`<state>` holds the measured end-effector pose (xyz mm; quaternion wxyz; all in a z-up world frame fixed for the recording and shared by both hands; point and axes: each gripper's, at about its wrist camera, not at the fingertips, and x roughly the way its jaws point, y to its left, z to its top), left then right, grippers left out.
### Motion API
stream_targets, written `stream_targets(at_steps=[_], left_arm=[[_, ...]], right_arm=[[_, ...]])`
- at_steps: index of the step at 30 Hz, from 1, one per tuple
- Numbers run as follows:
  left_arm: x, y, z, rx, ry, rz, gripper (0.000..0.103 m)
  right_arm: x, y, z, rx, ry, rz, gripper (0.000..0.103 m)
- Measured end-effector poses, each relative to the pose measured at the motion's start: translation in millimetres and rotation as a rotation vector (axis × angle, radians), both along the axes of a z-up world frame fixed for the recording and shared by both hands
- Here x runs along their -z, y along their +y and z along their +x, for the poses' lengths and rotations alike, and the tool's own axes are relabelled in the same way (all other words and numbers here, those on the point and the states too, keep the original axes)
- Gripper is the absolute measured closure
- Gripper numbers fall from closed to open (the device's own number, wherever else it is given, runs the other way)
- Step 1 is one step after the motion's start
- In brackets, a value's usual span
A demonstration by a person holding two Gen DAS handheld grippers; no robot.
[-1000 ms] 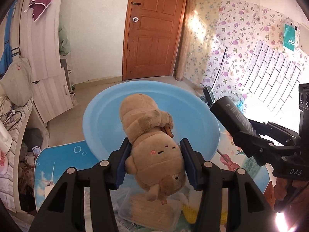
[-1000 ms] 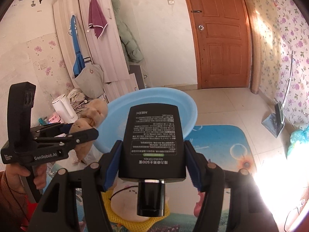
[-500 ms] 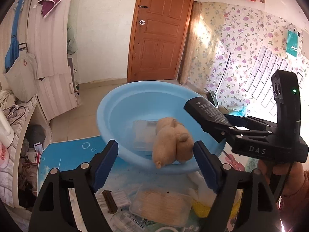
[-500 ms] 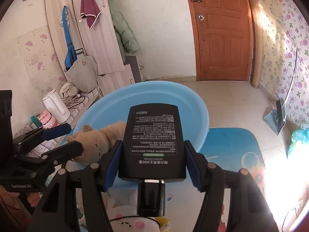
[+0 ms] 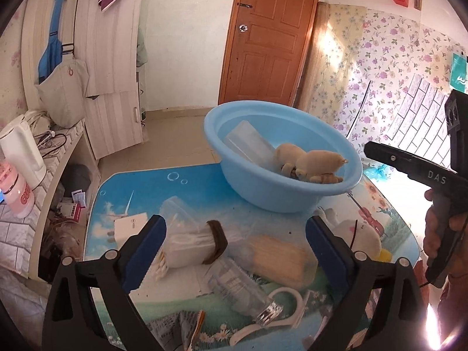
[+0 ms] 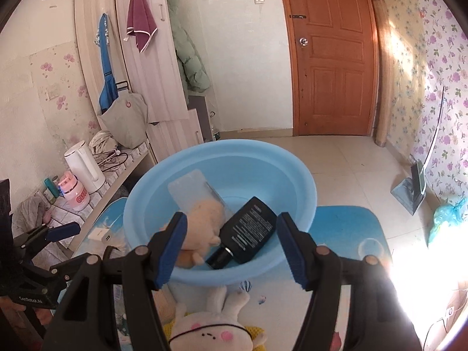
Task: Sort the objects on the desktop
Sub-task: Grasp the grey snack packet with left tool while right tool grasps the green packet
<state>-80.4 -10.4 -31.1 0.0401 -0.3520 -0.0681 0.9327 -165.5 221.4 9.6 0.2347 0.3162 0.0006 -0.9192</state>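
Observation:
A light blue basin point(image 6: 222, 146) stands on the picture-printed table and holds a brown plush toy point(image 6: 201, 222), a clear plastic box point(image 6: 190, 190) and a black bottle point(image 6: 251, 228) lying slanted. My right gripper point(image 6: 232, 248) hovers over the basin's near rim; its jaws are opening and nothing is between them. In the left wrist view the basin point(image 5: 280, 108) sits further back with the plush point(image 5: 310, 161) inside. My left gripper point(image 5: 234, 251) is over the table clutter, its jaws opening wide and empty.
Under the left gripper lie a cotton-swab jar point(image 5: 190, 242), a toothpick box point(image 5: 278, 254) and a clear bottle point(image 5: 242, 295). A white bunny plush point(image 6: 210, 330) lies in front of the basin. A white charger point(image 5: 128, 225) lies near the table's left edge. A kettle point(image 5: 20, 152) stands on the side shelf.
The left gripper opened, dropped the brown plush into the basin and drew back over the table. The right gripper let go of the black bottle, which now lies in the basin.

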Motion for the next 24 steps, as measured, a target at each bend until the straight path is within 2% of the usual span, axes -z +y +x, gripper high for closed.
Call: stream_targets(at_steps=[6,15,24], left_arm=[[14.1,-10.8,23.3,-0.030,-0.057,-0.012,0.003],[29.4,-12.3,41.4,-0.043,-0.104,-0.038,0.003],[54.4,-21.8,51.9,-0.054,-0.164,-0.056,0.003]], right_arm=[[11.4,17.7,35.1,0.015,-0.040,0.006,0.036],[43.0,35.7,71.0,0.036,-0.161,-0.006,0.036],[74.2,19.2,107.1,-0.009,-0.248,0.046,0.036]])
